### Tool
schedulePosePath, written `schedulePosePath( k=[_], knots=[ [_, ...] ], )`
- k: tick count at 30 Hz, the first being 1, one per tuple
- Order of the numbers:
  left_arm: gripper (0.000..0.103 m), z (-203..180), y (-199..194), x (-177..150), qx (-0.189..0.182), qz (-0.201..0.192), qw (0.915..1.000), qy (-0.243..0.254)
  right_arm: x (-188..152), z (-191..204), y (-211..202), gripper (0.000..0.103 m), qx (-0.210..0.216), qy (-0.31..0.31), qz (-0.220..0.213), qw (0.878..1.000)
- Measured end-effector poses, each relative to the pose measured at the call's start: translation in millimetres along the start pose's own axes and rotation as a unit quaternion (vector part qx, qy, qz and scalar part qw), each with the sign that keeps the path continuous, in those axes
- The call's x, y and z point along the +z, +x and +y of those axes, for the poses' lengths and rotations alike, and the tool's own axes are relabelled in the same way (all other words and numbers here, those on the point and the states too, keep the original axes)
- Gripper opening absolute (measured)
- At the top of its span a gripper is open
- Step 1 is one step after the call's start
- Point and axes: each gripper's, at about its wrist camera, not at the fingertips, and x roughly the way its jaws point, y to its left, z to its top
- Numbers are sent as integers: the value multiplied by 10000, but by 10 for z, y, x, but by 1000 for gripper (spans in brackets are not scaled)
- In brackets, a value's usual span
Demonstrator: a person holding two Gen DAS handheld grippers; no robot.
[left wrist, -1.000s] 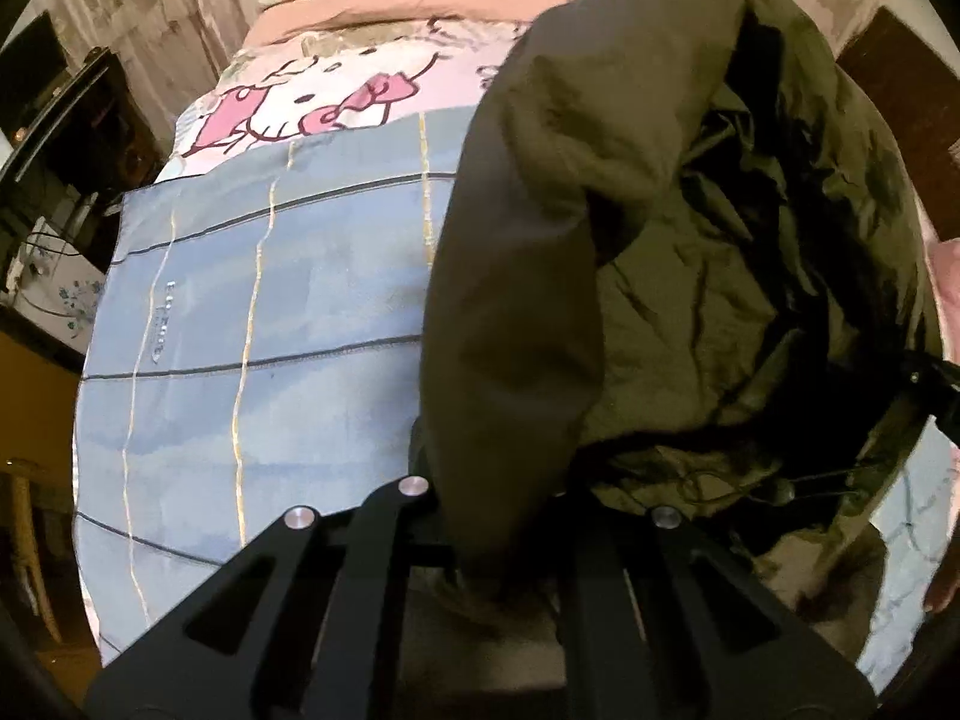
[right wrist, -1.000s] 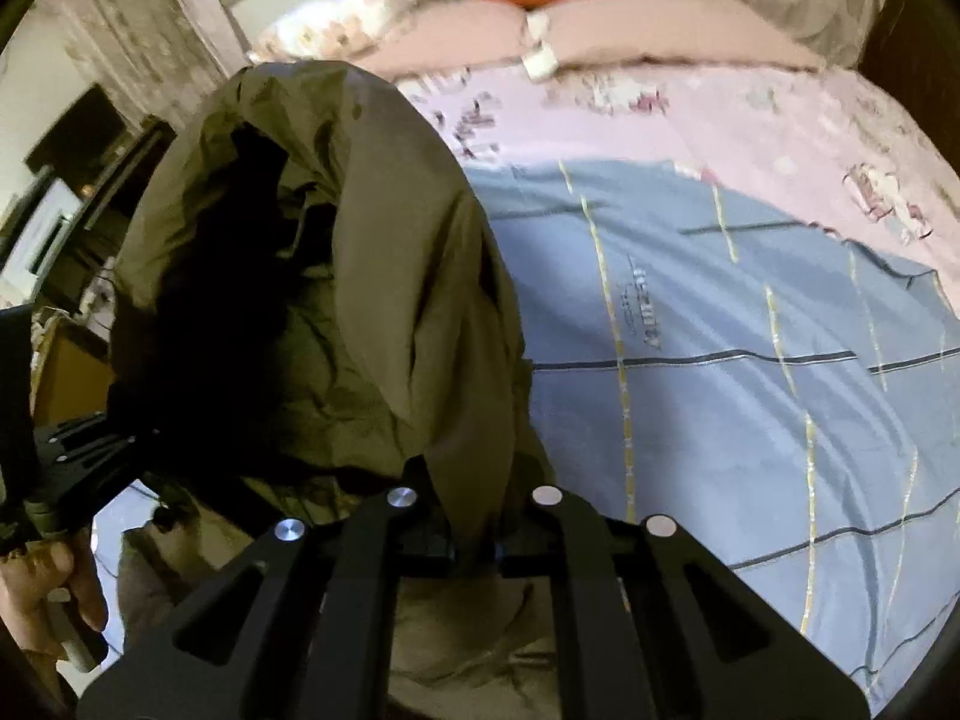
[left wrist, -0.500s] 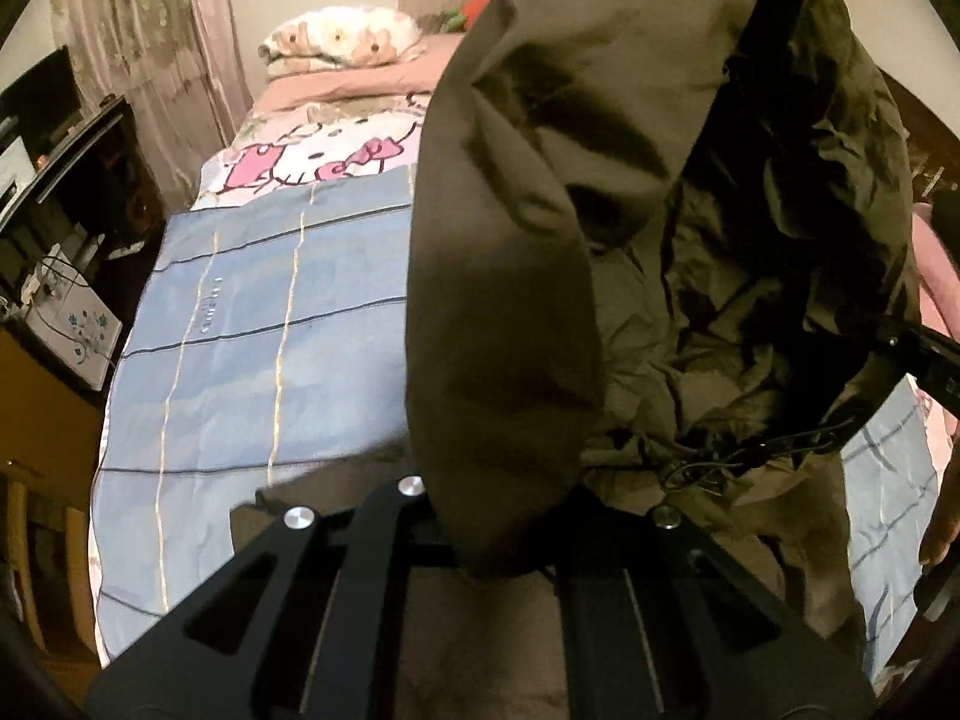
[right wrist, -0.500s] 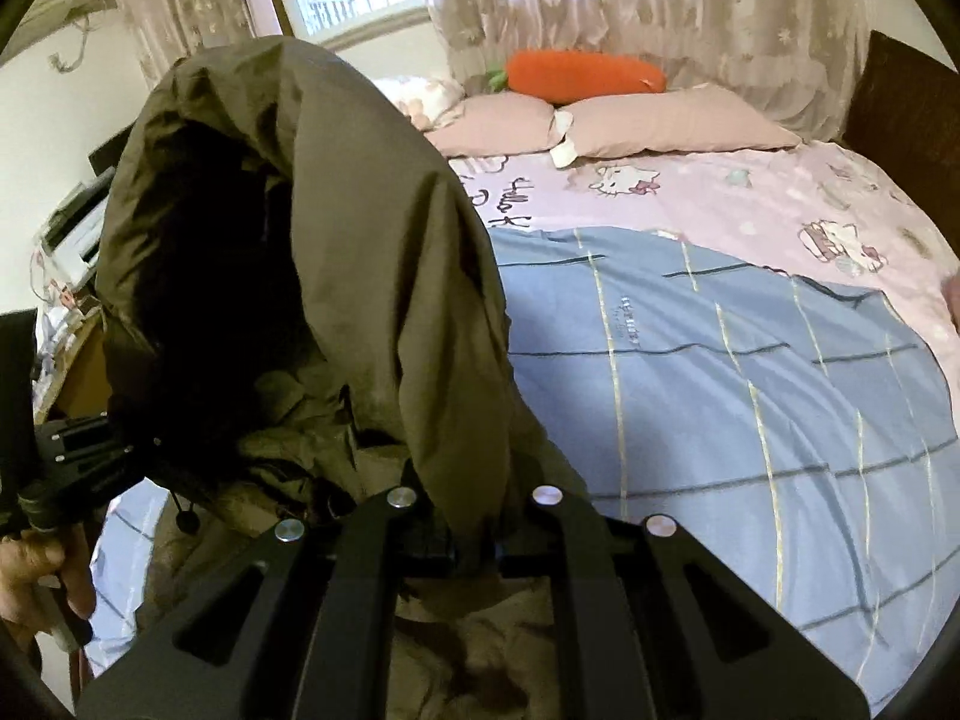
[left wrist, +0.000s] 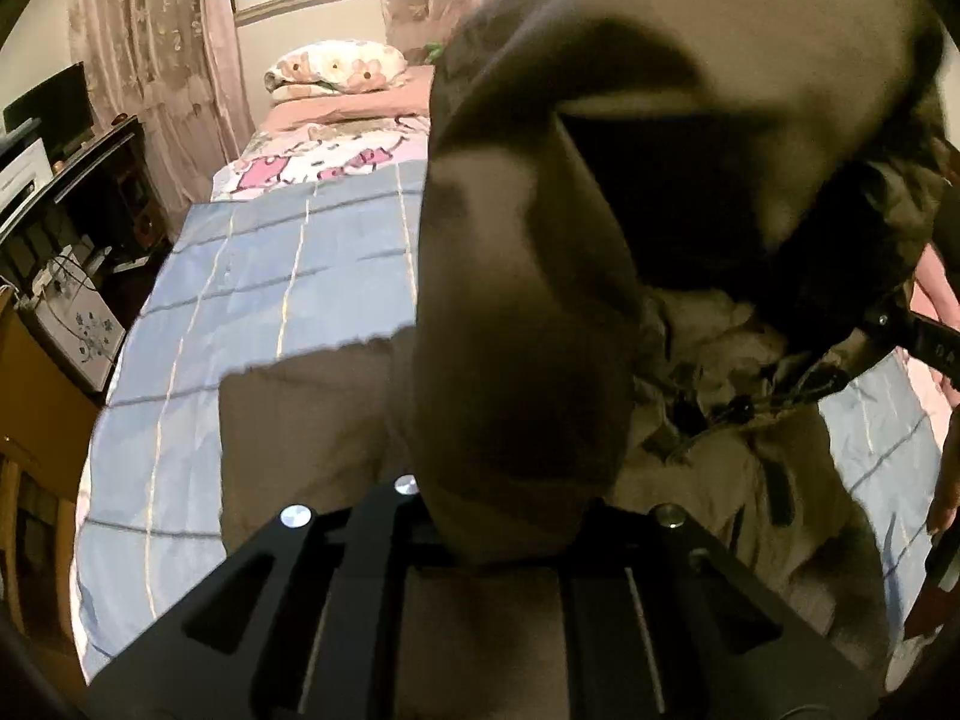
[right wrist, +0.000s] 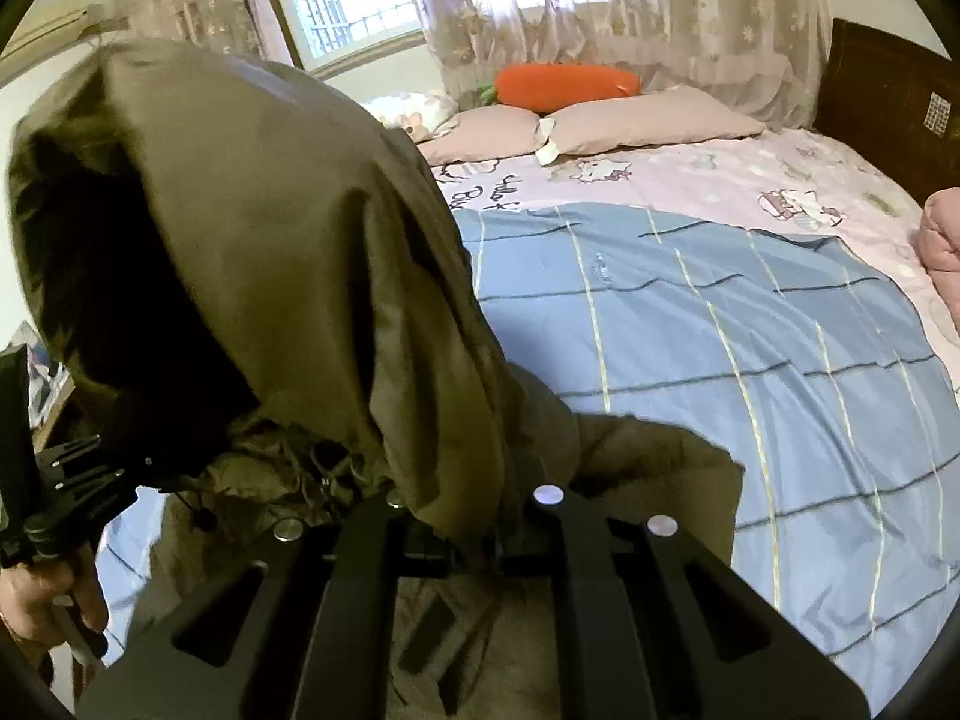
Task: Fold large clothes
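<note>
While clamped on olive-green hooded nylon jacket point(right wrist: 288, 276), left gripper point(left wrist: 504, 546) and right gripper point(right wrist: 474, 546): spread apart, lower flat onto blue checked bedspread point(right wrist: 720, 330) far ahead

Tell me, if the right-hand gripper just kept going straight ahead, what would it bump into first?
The olive jacket itself: the right gripper is shut on its fabric, which bulges up right in front. Beyond that, probably the blue checked blanket on the bed, though depth is hard to judge.

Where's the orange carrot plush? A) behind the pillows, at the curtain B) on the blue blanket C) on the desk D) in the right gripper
A: the carrot plush lies behind the pink pillows, against the curtain.
</note>
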Motion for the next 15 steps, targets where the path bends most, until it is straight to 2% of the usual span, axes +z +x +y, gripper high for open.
schedulePosePath(
  k=[4,6,7,8,9,10,11,12,13,15],
  knots=[
    [15,18,93,-413,-135,290,9994,-139,-447,-18,59,12,-68,1,223,9997],
    [19,35,131,-548,-162,350,9991,-149,-607,-48,90,19,-164,55,310,9994],
    [29,45,132,-605,-171,367,9991,-135,-657,-67,99,21,-182,102,356,9991],
    [68,52,124,-660,-166,392,9990,-102,-713,-89,89,28,-198,132,402,9989],
    [94,55,103,-696,-121,390,9991,-75,-749,-115,68,43,-241,150,410,9988],
    [101,67,26,-756,13,223,9997,6,-774,-136,40,57,-326,180,412,9985],
    [101,60,-25,-794,36,152,9998,121,-790,-167,5,86,-428,242,403,9980],
    [101,48,-66,-830,-5,167,9994,299,-813,-205,-68,93,-470,336,360,9977],
    [101,40,-119,-873,-36,241,9982,545,-832,-222,-141,93,-395,369,380,9978],
    [101,35,-264,-974,143,337,9946,973,-859,-230,-297,93,-376,285,516,9976]
  ],
)
